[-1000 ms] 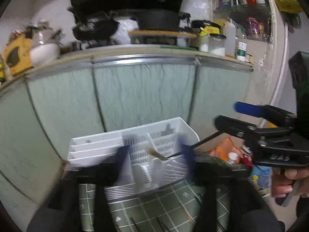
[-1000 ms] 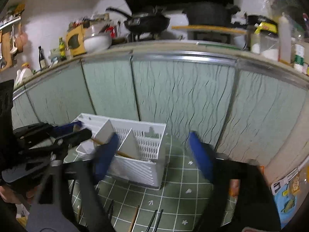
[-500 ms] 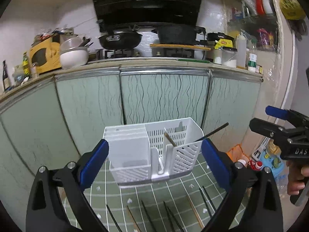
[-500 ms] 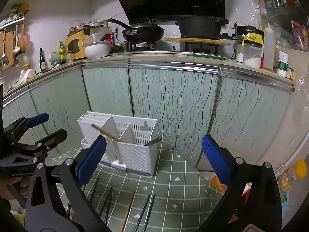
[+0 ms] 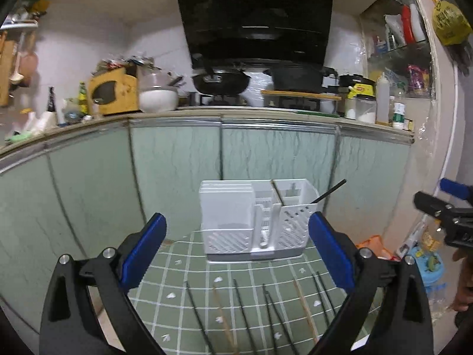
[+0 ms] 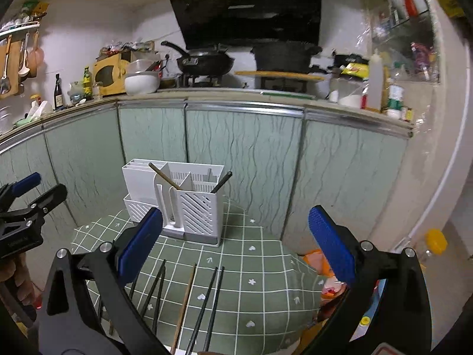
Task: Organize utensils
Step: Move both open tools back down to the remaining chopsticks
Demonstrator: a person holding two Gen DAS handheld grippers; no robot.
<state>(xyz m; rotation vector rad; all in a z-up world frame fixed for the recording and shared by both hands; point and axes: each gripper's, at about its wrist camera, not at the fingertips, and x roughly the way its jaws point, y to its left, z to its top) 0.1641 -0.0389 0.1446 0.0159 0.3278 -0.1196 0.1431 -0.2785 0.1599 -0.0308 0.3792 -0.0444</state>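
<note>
White plastic utensil caddy (image 5: 254,222) standing on the green checked cloth (image 6: 251,266), two chopsticks leaning inside.
Loose chopsticks (image 5: 245,310) are lying nearer, beneath both grippers; left gripper (image 5: 236,248) and right gripper (image 6: 236,245) are gaping wide, empty, well short of the caddy.

Standing at twelve o'clock: pale green cabinet doors (image 6: 242,159) under a cluttered counter (image 6: 207,90), black range hood (image 5: 254,20) hanging above, white wall (image 6: 82,41) showing at ten.

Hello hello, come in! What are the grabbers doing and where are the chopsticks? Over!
Left gripper and right gripper open, empty. Two chopsticks in white holder; loose chopsticks on green cloth. Nothing in the way.
</note>
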